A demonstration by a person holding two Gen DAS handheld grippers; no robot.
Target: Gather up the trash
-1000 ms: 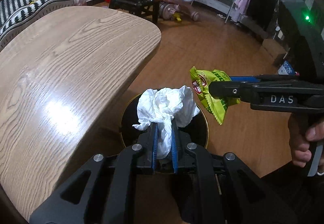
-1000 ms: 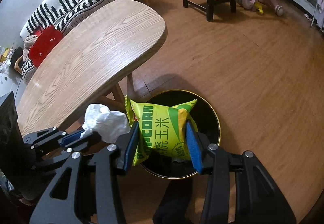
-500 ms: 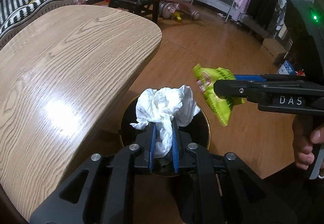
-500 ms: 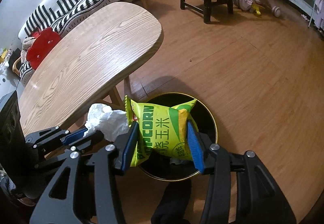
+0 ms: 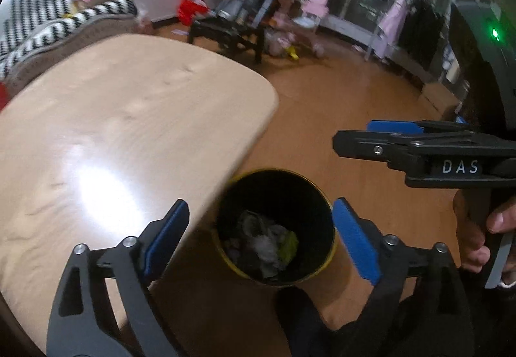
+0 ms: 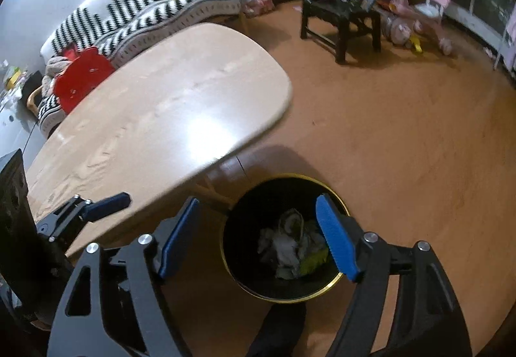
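Now both my tools, left tool point(image 5: 258, 237) and right tool point(image 6: 258, 237), are opening with nothing between them, above the bin point(image 5: 325, 205). Tissue point(image 6: 283, 247) and wrapper point(image 6: 312, 263) lie inside. Risk: swinging back carelessly, I could clip the surface point(image 5: 129, 118) edge.

White letters "DAS" stand on the right hand-held gripper point(image 5: 351, 139) body.

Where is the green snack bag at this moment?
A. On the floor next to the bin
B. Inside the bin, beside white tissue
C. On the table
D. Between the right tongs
B: the green bag lies at the bottom of the bin against crumpled tissue, and nothing is between the right tongs.
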